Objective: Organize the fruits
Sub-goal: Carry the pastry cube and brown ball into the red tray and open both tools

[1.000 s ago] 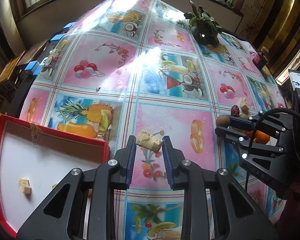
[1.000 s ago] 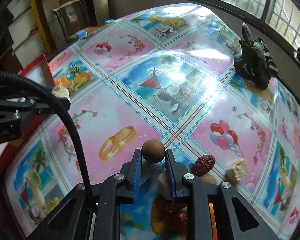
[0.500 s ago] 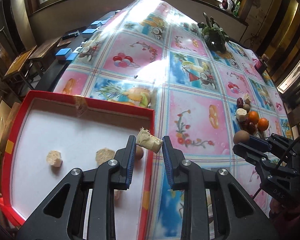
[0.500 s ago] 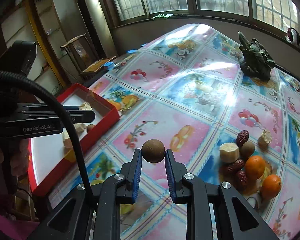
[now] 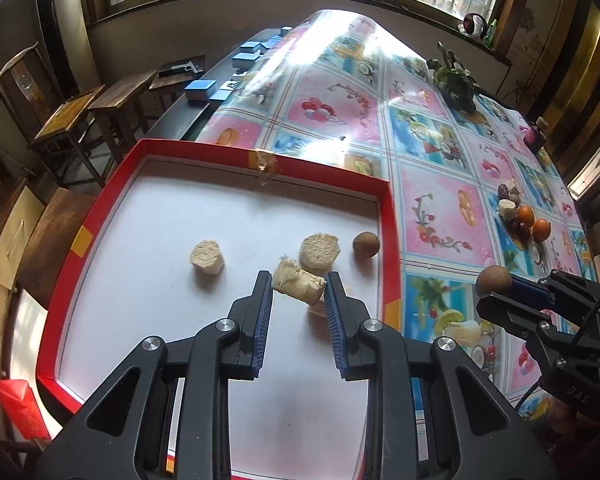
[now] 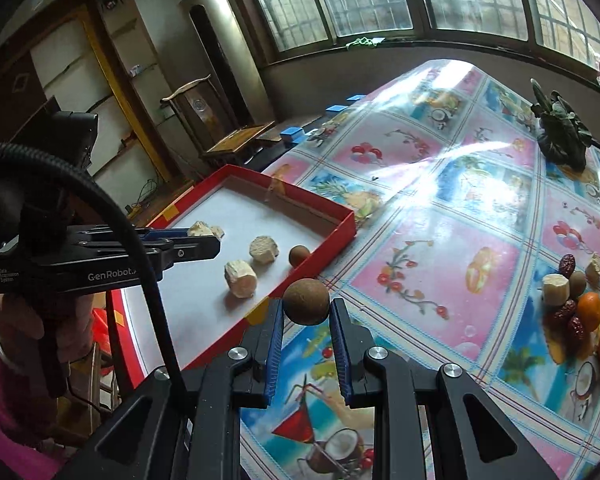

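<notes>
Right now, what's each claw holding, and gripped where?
Left claw: pale fibrous chunk, pinched at its two ends. Right claw: round brown fruit, squeezed at its lower sides.

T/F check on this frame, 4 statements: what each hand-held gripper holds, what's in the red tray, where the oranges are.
1. The left hand-held gripper is shut on a pale fibrous chunk. True.
2. The right hand-held gripper is empty. False: it grips a brown round fruit.
3. The red tray already holds a brown round fruit. True: one lies near its right wall.
4. The oranges are in the tray. False: they sit on the tablecloth.
</notes>
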